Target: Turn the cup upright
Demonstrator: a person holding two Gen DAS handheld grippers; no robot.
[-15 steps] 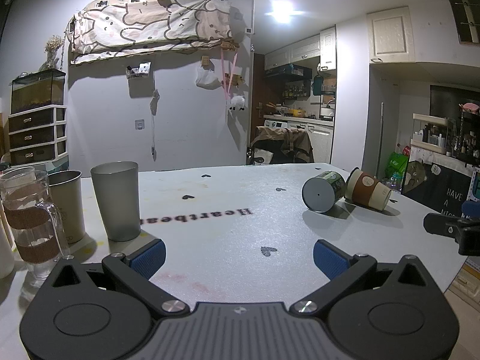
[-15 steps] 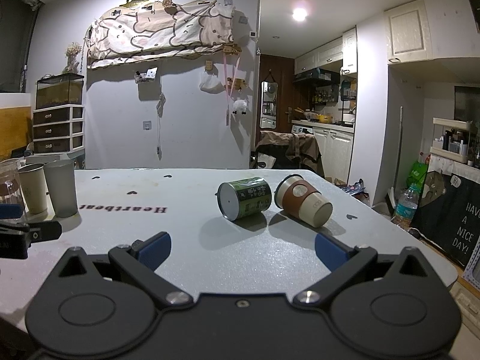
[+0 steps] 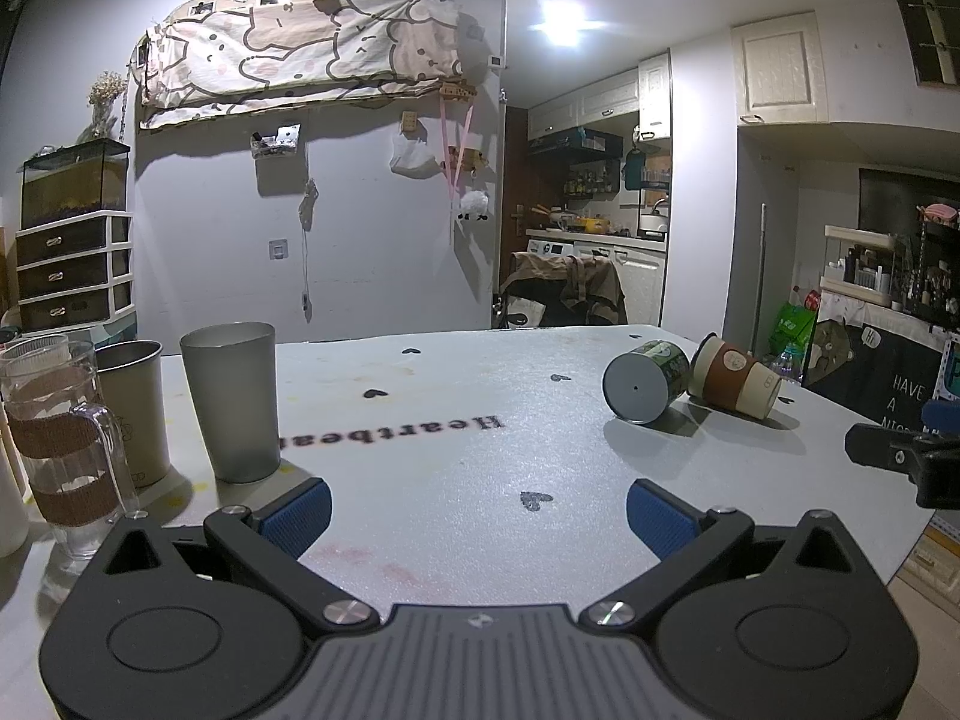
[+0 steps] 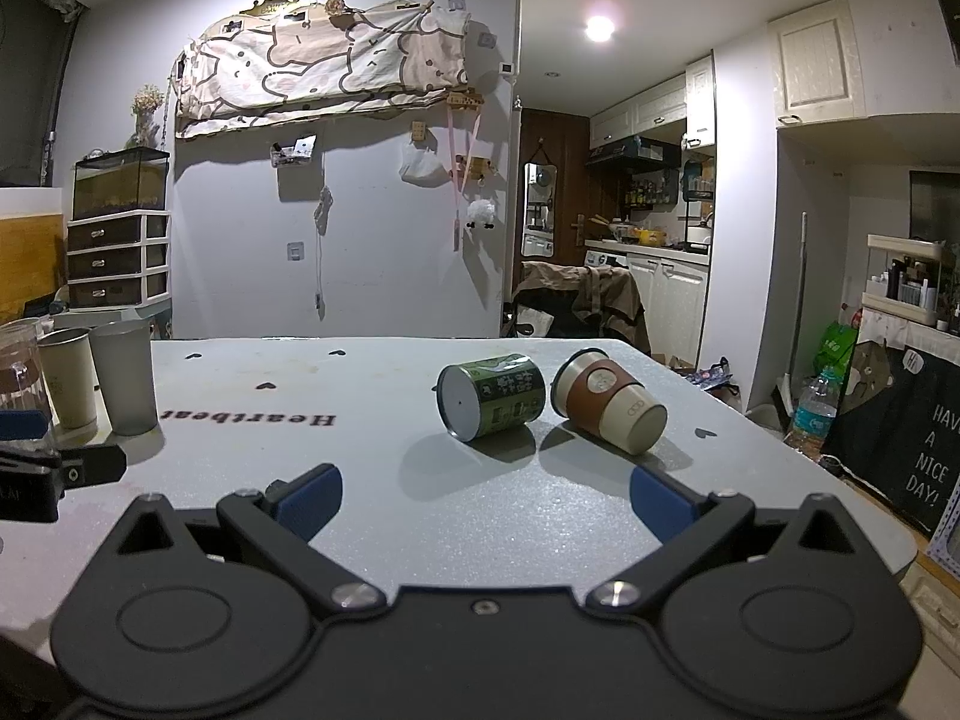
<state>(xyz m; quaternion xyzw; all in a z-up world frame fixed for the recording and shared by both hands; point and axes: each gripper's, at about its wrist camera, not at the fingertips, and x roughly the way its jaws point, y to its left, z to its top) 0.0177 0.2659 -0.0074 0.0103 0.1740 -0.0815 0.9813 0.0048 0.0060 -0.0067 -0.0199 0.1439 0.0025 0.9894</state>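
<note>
Two cups lie on their sides on the grey table: a green printed cup (image 4: 492, 397) with its grey base toward me, and a brown-sleeved cream cup (image 4: 609, 401) just right of it. Both also show in the left wrist view, the green cup (image 3: 647, 381) and the brown cup (image 3: 735, 375) at the table's right. My right gripper (image 4: 485, 497) is open and empty, a short way in front of the two cups. My left gripper (image 3: 479, 516) is open and empty over the table's near left part, well left of them.
Upright at the table's left stand a grey tumbler (image 3: 232, 402), a metal cup (image 3: 135, 414) and a glass mug with brown bands (image 3: 60, 444). The table's right edge (image 4: 864, 498) drops to the floor, where a water bottle (image 4: 813, 414) stands.
Both grippers have hardly moved. The cups lie as before.
</note>
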